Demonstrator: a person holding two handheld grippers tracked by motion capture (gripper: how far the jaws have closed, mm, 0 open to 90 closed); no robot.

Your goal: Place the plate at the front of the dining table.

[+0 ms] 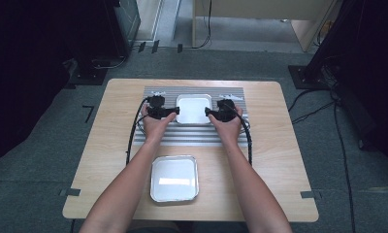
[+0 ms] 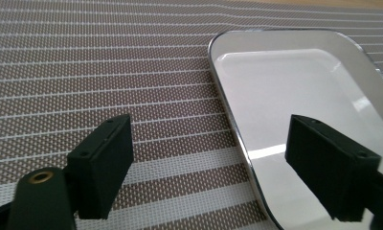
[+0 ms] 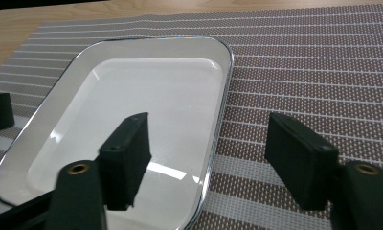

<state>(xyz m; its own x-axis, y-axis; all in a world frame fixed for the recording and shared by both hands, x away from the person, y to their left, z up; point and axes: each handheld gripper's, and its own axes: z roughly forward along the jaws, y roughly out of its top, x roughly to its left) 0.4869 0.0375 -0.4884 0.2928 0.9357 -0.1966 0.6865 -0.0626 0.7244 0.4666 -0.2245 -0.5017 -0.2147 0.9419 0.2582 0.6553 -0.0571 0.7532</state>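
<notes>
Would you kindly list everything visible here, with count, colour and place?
far tray: one, white with silver rim, on the mat, between both tongs.
near tray: one, white with silver rim, on the table's near side.
mat: one, grey-striped, under the far tray.
table: one, light wood.
cables: several, black, on the grey floor.
left tongs: black, open, at the far tray's left rim.
right tongs: black, open, at its right rim.

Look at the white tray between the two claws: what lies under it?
The white tray rests on a striped mat, which lies on the wooden table. The mat's part beneath the tray is covered.
</notes>
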